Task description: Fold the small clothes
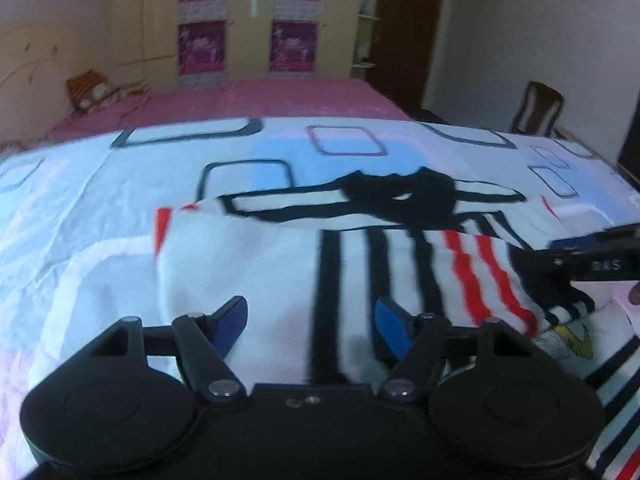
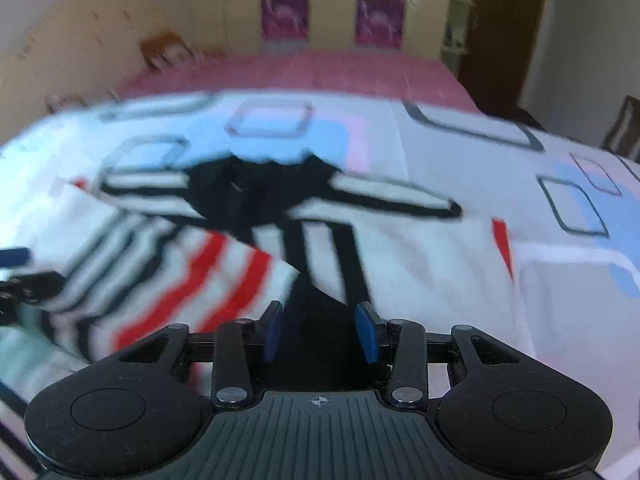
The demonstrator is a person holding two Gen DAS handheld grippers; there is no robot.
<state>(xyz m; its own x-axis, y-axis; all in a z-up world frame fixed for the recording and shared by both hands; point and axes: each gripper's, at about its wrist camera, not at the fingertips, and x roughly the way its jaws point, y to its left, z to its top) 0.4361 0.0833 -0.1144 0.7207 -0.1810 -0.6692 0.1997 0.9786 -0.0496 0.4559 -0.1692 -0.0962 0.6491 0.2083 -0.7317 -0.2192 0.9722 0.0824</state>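
A small white garment [image 1: 260,264] with black and red stripes and a black collar [image 1: 404,196] lies on the bed; one side is folded over, showing red stripes [image 1: 480,276]. My left gripper [image 1: 310,320] is open just above the garment's near part, nothing between its blue pads. My right gripper [image 2: 322,330] is partly open over the garment [image 2: 420,248], with dark cloth [image 2: 316,320] lying between its fingers; no firm grip shows. The right gripper also shows at the right edge of the left wrist view [image 1: 600,256], beside the folded flap.
The garment lies on a white sheet with blue and pink squares [image 1: 280,152] over a pink bedspread [image 1: 248,98]. A wardrobe [image 1: 248,20] stands behind the bed. A wooden chair [image 1: 538,108] stands at the right, and a pillow [image 1: 92,90] lies at the far left.
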